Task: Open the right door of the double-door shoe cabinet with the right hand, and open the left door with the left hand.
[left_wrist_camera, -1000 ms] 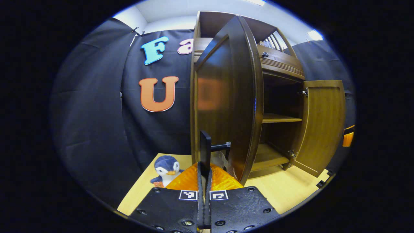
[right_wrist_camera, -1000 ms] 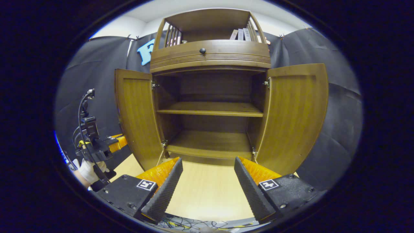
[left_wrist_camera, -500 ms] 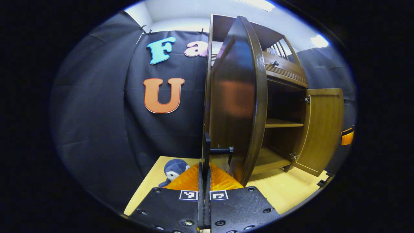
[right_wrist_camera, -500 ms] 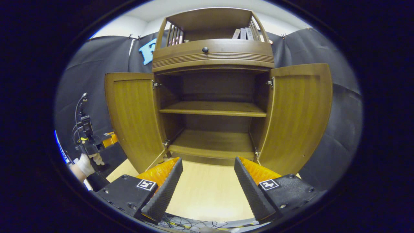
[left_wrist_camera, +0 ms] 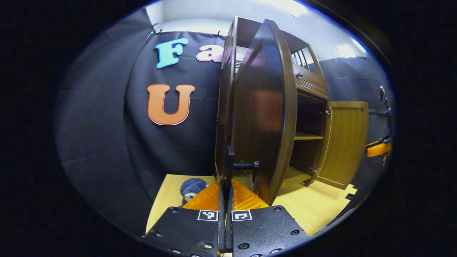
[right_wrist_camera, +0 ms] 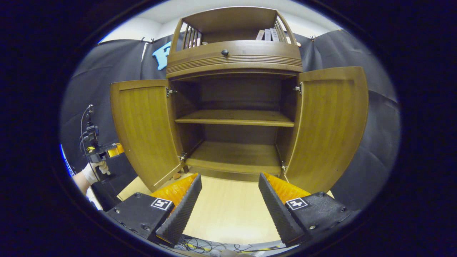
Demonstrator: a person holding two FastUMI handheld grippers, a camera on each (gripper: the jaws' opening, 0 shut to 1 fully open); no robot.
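Cabinet centred in right gripper view, standing on light wooden surface. Left door and right door both swung fully outward; inner shelf bare. Right gripper fingers spread wide, holding nothing, set back from cabinet base. Left gripper fingers pressed together on thin black handle at left door's outer face. Plush penguin on surface beside left gripper. Gloved hand holds left gripper at left edge of right gripper view.
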